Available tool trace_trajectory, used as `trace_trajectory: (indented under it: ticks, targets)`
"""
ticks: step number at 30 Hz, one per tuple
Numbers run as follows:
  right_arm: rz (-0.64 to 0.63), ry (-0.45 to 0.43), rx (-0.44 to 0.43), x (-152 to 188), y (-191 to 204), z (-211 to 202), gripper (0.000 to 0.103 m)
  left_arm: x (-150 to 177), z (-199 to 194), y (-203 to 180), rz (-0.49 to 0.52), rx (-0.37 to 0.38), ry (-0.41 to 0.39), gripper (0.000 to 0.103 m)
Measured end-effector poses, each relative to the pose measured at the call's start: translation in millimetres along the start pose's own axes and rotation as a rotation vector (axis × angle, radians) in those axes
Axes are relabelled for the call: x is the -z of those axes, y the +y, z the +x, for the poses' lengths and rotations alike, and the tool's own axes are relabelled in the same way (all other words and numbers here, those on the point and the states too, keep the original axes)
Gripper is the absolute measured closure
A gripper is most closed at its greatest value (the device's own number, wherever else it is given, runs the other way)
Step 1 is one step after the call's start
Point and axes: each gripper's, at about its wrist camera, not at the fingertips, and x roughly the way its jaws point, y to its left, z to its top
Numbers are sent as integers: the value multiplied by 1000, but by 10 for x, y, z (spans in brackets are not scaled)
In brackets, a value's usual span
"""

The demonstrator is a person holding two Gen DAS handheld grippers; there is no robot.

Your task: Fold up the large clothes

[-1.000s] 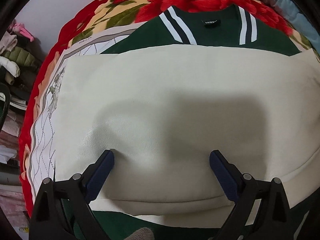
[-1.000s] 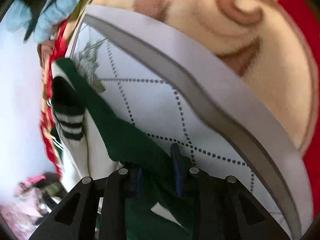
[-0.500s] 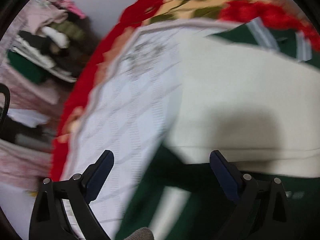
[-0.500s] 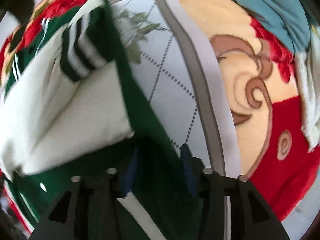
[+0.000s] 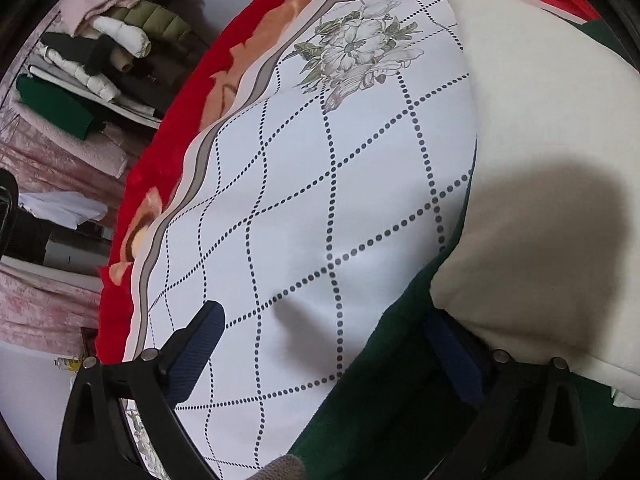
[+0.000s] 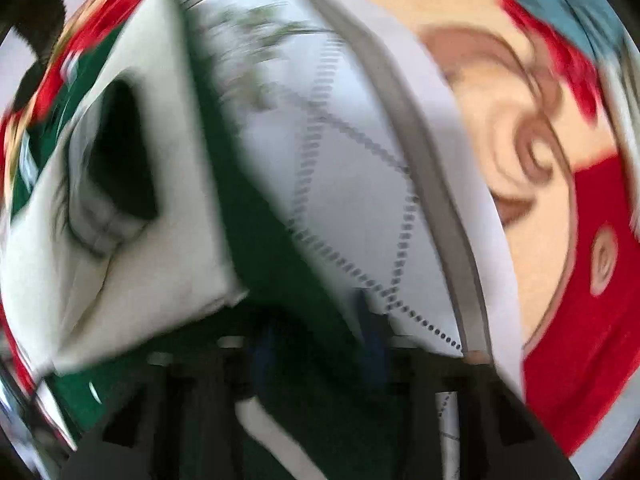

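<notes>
Left wrist view. Left gripper (image 5: 326, 350): jaws spread wide, nothing between them; the left finger (image 5: 198, 346) hangs over the sheet, the right finger (image 5: 454, 360) sits over the dark green cloth at the jacket's edge. Jacket (image 5: 548, 184): green body with a cream sleeve folded across it, lying on the right side of the bed; a broad shadow falls on the cream panel. Sheet (image 5: 320, 208): white, crossed by dotted diamond lines, a grey flower print near its far corner, a grey band along its border. Blanket (image 5: 168, 168): red with peach and floral patterning, showing beyond the sheet's left and far edges. Pile of clothes (image 5: 100, 52): pink, white, olive and green garments stacked at far left, off the bed.

Right wrist view, heavily blurred. Right gripper (image 6: 316, 344): jaws drawn close together with green jacket cloth pinched between them. Jacket (image 6: 132, 240): cream sleeve with its dark cuff opening at left, green body running down the middle into the gripper. Sheet (image 6: 352, 184): same dotted pattern, to the right of the jacket. Blanket (image 6: 560, 208): peach scrolls and red, at far right. Blue fabric (image 6: 576, 8): at the top right corner, lying on the blanket.
</notes>
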Motion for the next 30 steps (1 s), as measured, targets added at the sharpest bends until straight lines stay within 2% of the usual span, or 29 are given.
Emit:
trace_trajectory:
  ticks: [3, 4, 7, 8, 9, 11, 12, 14, 17, 18, 19, 20, 21, 23, 24, 26, 27, 28, 30]
  targets:
    - [299, 31, -150, 138, -317, 2, 84, 20, -73, -1, 18, -8, -17, 0]
    - [352, 41, -181, 177, -360, 1, 90, 28, -114, -2, 26, -12, -23, 0]
    - [457, 104, -271, 369, -449, -45, 94, 82, -276, 84, 31, 3, -39, 0]
    - [449, 126, -283, 429, -441, -73, 94, 111, -341, 128, 30, 5, -47, 0]
    - [387, 142, -253, 463, -396, -118, 94, 141, -408, 173, 27, 22, -51, 0]
    - [205, 137, -113, 509, -92, -97, 92, 198, -553, 204, 40, 45, -62, 0]
    - [100, 120, -22, 548, 36, -193, 86, 232, -653, 204, 45, 58, -74, 0]
    - [13, 93, 48, 594, 224, -339, 84, 265, -852, 164, 54, 93, -106, 0]
    - [-4, -3, 2, 644, 425, -632, 84, 192, -1065, 52, 56, 120, -154, 0]
    - [7, -45, -49, 604, 494, -710, 80, 146, -1090, 23, 52, 125, -160, 0]
    - [18, -85, -106, 569, 565, -760, 56, 92, -1113, -23, 46, 135, -164, 0]
    - [24, -111, -141, 398, 521, -733, 37, 8, -1123, -101, 39, 148, -164, 0]
    - [30, -141, -189, 308, 614, -684, 7, -43, -1134, -156, 34, 152, -167, 0]
    - [24, -130, -203, -25, 664, -461, 4, -173, -1146, -304, 37, 146, -185, 0]
    - [19, -86, -202, -122, 767, -287, 5, -220, -1154, -366, 42, 142, -193, 0]
    - [-25, -13, -182, -210, 911, -33, 44, -318, -1162, -498, 60, 134, -207, 0]
    - [-77, -30, -105, -208, 983, -1, 77, -358, -1166, -566, 72, 129, -212, 0]
    - [-112, -66, -58, -289, 1041, 92, 89, -387, -1164, -613, 83, 126, -214, 0]
    - [-125, -172, 37, -272, 1043, -80, 91, -419, -1153, -692, 104, 138, -216, 0]
